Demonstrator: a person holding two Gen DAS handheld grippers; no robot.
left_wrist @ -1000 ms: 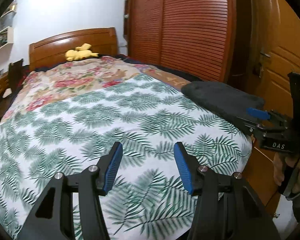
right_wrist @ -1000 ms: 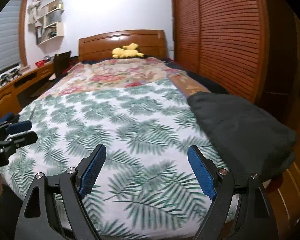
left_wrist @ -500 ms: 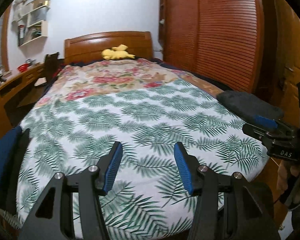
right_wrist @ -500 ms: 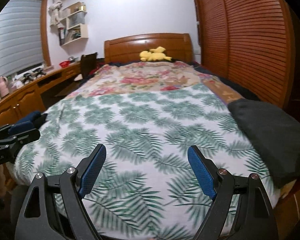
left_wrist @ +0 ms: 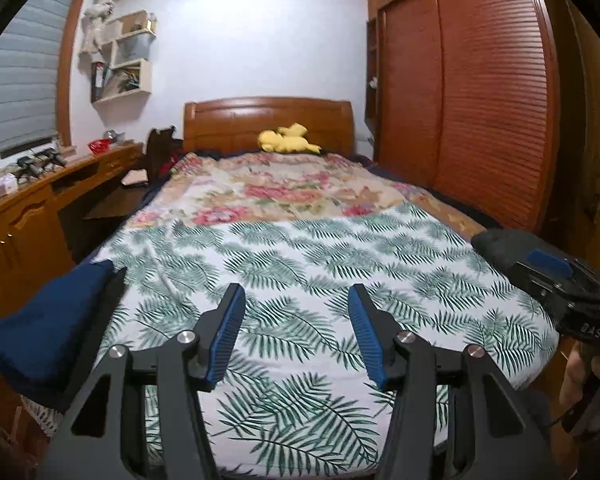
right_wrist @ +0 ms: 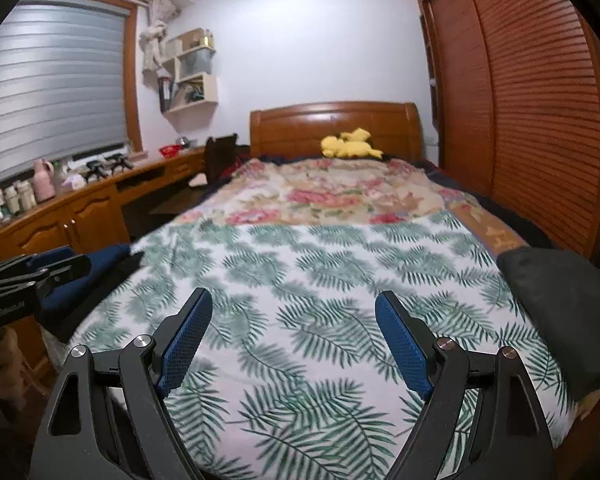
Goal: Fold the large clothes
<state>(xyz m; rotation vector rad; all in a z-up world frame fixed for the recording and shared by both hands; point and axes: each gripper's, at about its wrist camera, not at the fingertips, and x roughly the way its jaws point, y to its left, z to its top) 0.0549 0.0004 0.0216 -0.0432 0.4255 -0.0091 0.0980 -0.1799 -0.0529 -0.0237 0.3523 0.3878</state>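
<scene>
A dark grey folded garment (right_wrist: pixel 564 312) lies on the bed's right front corner; it also shows in the left wrist view (left_wrist: pixel 504 244). A navy blue garment (left_wrist: pixel 48 328) hangs at the bed's left front edge, also in the right wrist view (right_wrist: pixel 100 264). My left gripper (left_wrist: pixel 296 300) is open and empty, above the foot of the bed. My right gripper (right_wrist: pixel 294 304) is open wide and empty, also above the foot of the bed. Each gripper shows in the other's view: the right one (left_wrist: pixel 560 276), the left one (right_wrist: pixel 32 276).
The bed carries a palm-leaf sheet (left_wrist: pixel 320 264) and a floral quilt (left_wrist: pixel 292 188) behind it. A yellow plush toy (left_wrist: pixel 288 142) lies by the wooden headboard. A wooden desk (right_wrist: pixel 72 208) with bottles runs along the left. A slatted wardrobe (right_wrist: pixel 532 100) stands right.
Both grippers have pulled back and swung left, away from the grey garment. The blue garment and the desk side have come into view. Both jaws stay open.
</scene>
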